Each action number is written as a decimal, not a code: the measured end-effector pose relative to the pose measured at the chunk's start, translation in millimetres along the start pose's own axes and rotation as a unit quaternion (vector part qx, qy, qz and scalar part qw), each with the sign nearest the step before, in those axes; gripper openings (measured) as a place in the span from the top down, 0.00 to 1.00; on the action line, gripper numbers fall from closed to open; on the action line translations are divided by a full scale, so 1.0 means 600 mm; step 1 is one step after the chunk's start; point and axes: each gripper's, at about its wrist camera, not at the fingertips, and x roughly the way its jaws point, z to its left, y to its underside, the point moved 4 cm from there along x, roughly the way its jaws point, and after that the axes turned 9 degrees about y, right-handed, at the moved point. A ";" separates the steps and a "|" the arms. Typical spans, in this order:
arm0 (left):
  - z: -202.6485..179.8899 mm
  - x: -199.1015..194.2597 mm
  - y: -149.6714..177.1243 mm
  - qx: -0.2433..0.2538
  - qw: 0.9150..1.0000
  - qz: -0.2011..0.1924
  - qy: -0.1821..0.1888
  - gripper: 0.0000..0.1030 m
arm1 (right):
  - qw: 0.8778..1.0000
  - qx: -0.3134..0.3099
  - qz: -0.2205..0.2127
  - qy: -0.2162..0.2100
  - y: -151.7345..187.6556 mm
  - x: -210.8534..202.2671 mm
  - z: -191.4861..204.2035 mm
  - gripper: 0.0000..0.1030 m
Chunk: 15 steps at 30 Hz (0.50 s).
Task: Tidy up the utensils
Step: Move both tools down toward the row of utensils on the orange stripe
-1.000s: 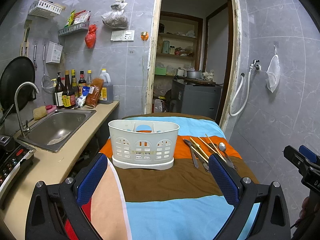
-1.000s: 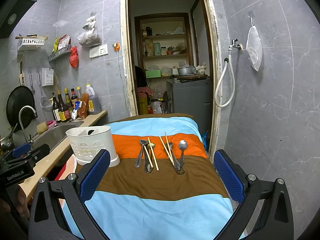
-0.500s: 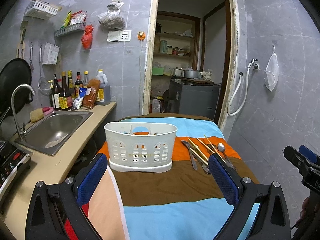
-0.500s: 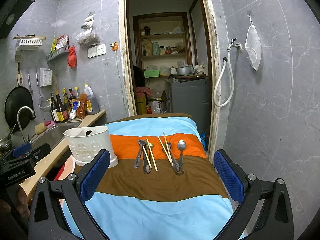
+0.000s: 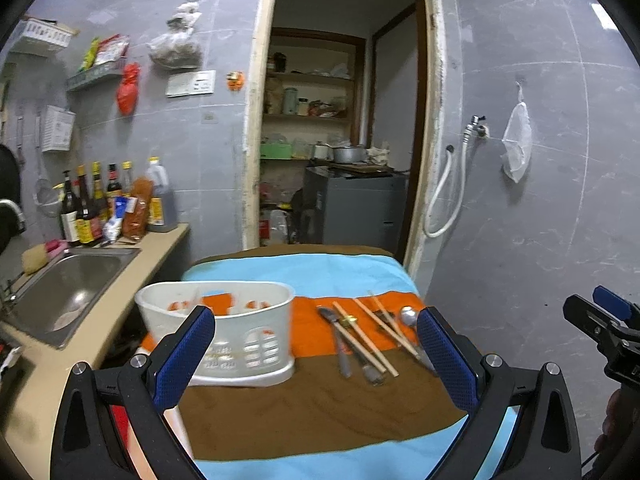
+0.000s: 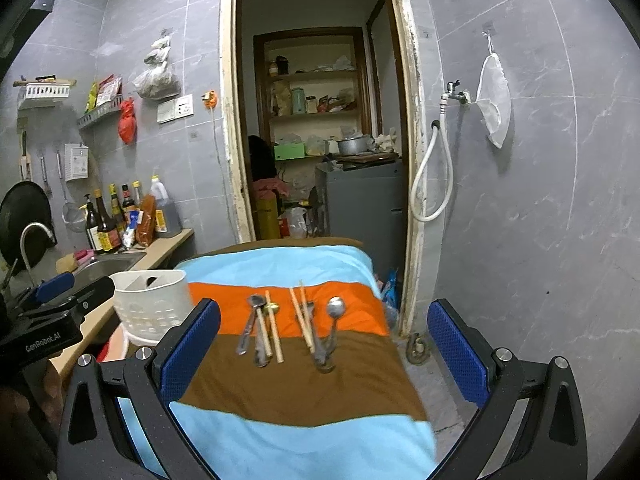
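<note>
Two grippers hang wide open with nothing between their blue, dimpled pads: the left gripper and the right gripper. At frame centre in the right view, metal spoons and pale wooden chopsticks lie in a loose row across the orange and brown bands of a striped cloth. To their left, well apart, stands an oval white plastic basket with slotted, arched cut-outs in its wall
</note>
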 end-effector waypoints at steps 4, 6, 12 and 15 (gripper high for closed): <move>-0.027 0.051 -0.004 0.008 1.000 0.014 0.015 0.01 | 1.000 0.004 0.007 -0.011 -0.012 0.049 -0.030 0.01; -0.038 0.083 -0.006 0.009 0.999 0.026 0.018 0.01 | 1.000 0.003 0.015 -0.019 -0.015 0.083 -0.042 0.01; -0.067 0.190 -0.004 0.011 0.999 0.047 0.016 0.08 | 0.996 0.000 0.059 -0.063 -0.008 0.207 -0.065 0.01; -0.071 0.247 0.001 0.008 0.998 0.067 0.008 0.15 | 0.993 0.003 0.079 -0.086 0.005 0.261 -0.064 0.02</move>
